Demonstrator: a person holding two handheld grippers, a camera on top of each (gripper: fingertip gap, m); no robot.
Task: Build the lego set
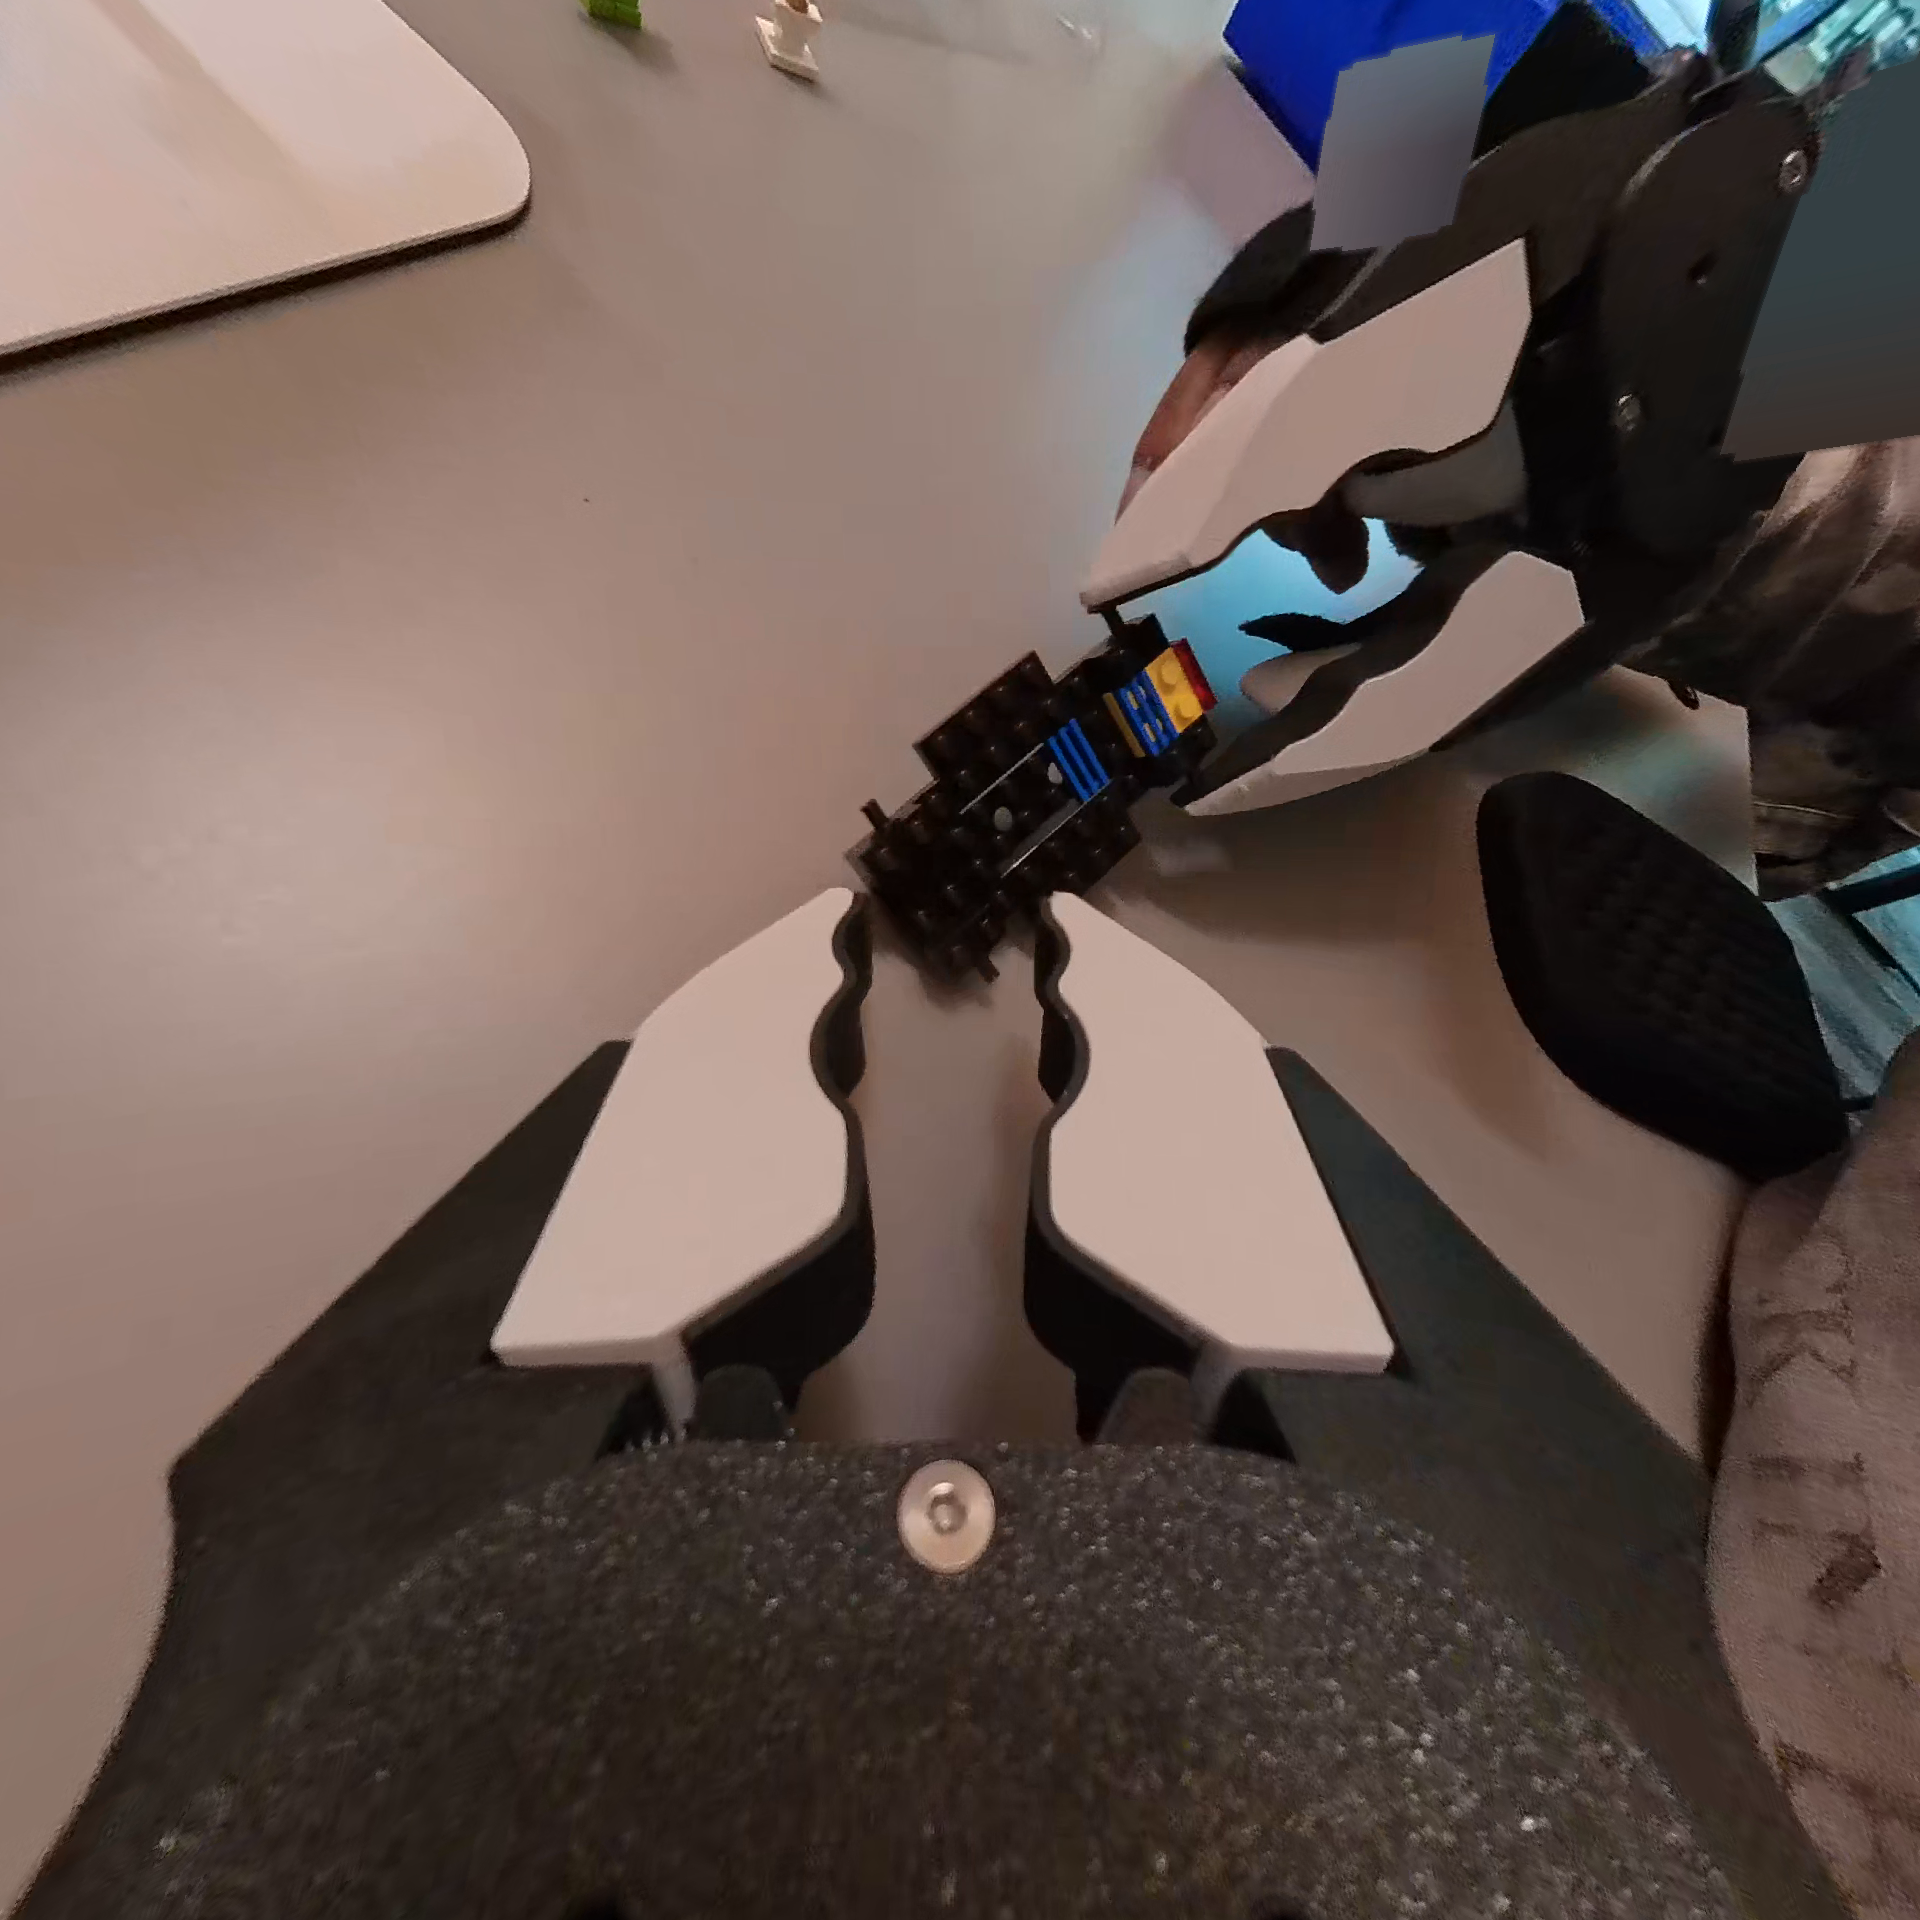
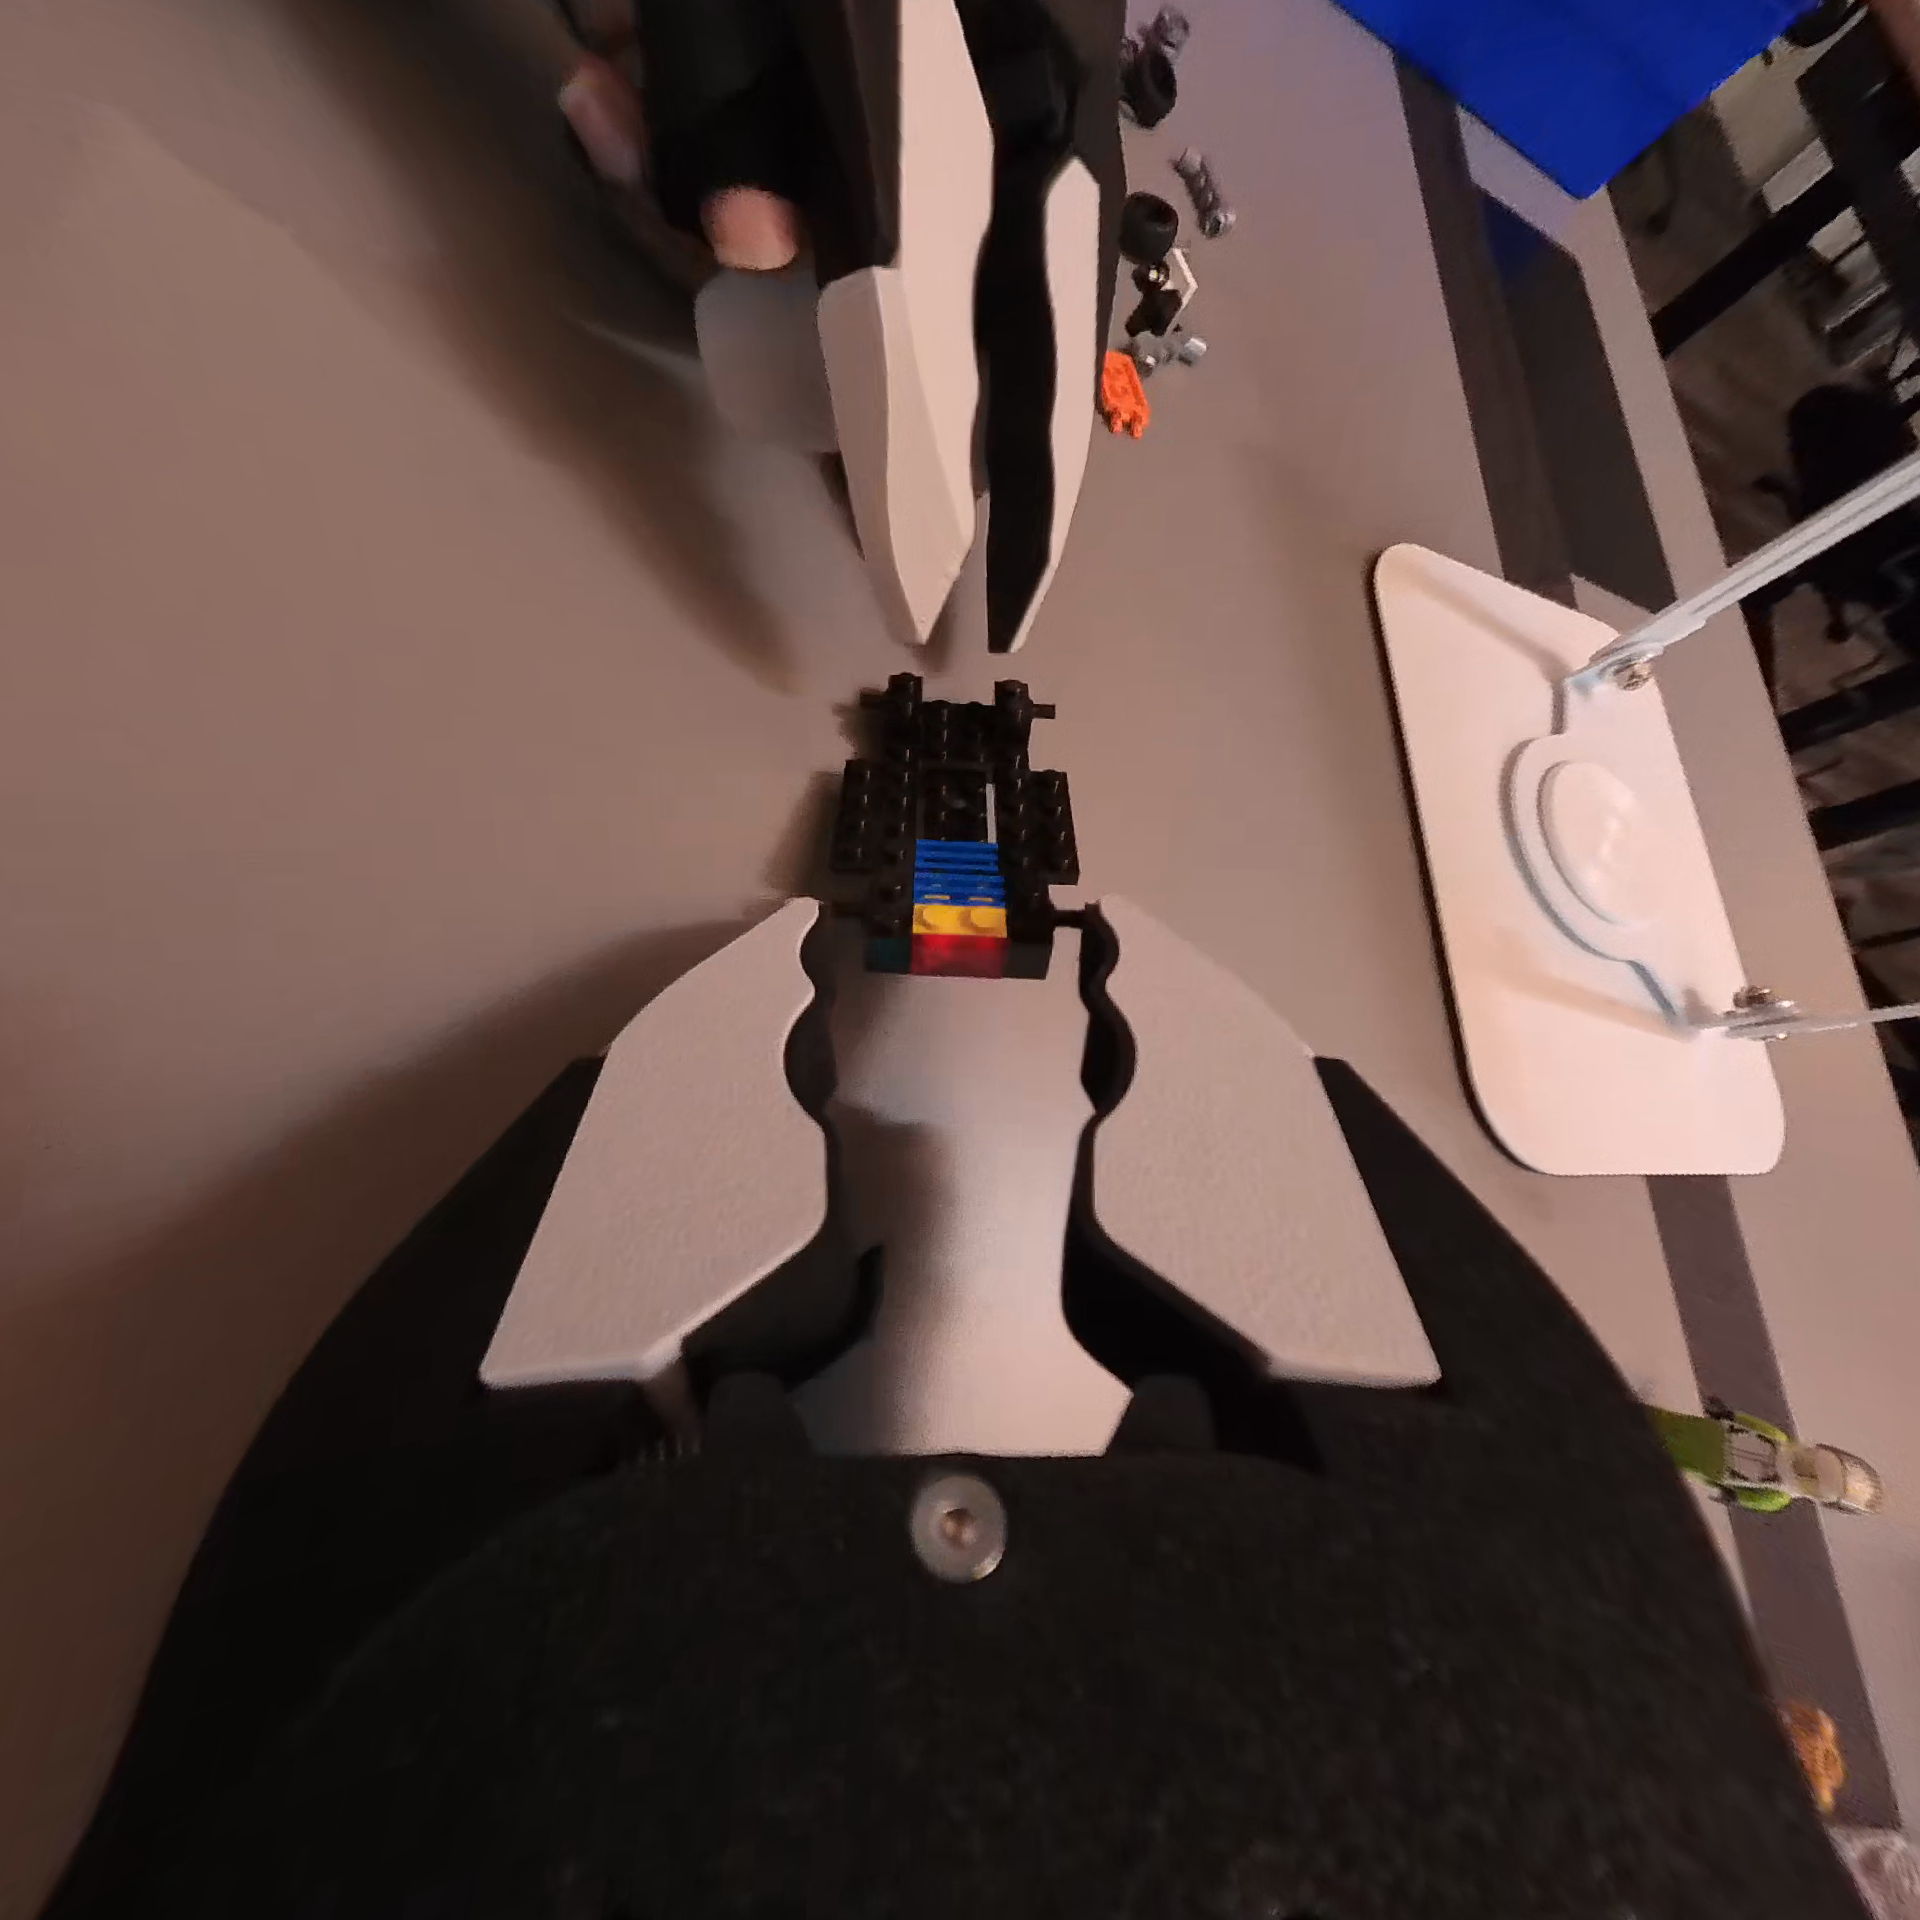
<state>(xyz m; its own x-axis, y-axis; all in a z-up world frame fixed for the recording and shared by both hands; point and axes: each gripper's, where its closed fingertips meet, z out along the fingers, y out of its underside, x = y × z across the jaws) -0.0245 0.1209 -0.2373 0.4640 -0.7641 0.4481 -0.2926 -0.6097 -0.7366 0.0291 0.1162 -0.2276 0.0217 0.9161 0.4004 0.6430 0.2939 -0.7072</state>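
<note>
**Chassis caught between two grippers**

Spread across both views: grey table [image 1: 468, 644], cut off on every side. Showed only in part: white stand base [image 2: 1558, 862], its arms running out of frame; blue sheet [image 2: 1558, 83] at the far edge, hard to make out. Blocked most of the right wrist view's top: left gripper [image 1: 945, 920], seen edge-on, fingers narrowly parted, tips just short of the black Lego chassis [image 2: 956, 800], gripping nothing. Straddled the chassis's other end, by the blue, yellow and red bricks [image 2: 958, 909]: right gripper [image 2: 951, 935], fingers spread to the chassis's width; could not tell whether pressed against it or merely beside it. Lay flat on the table between both grippers, that chassis. Sat well apart, small and blurred: black tyres [image 2: 1148, 223], orange piece [image 2: 1122, 395], green piece [image 2: 1725, 1465].
</note>
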